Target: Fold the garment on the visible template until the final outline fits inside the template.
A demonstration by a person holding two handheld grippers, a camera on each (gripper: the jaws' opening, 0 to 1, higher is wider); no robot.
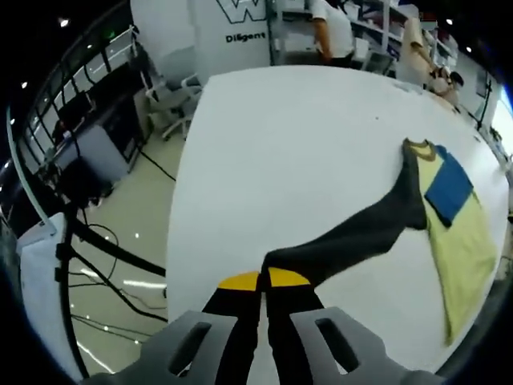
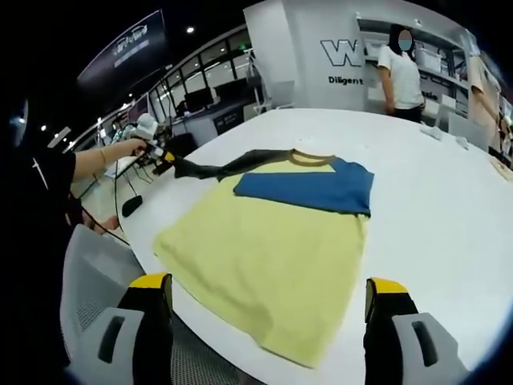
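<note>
My left gripper [image 1: 263, 282] is clamped on the dark sleeve [image 1: 353, 233], stretched taut away from the yellow T-shirt [image 2: 264, 261]; the shirt lies flat on the white table [image 2: 433, 200], collar [image 2: 311, 158] pointing away from my right gripper [image 2: 268, 298], whose jaws stand wide apart

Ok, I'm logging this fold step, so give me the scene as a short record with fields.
garment: yellow shirt with blue panel, flat on white table
sleeve: dark sleeve pulled out straight from the shirt
left gripper: shut on the sleeve end
right gripper: open, above the shirt's hem, holding nothing
template: cannot tell
people: one standing beyond the table
</note>
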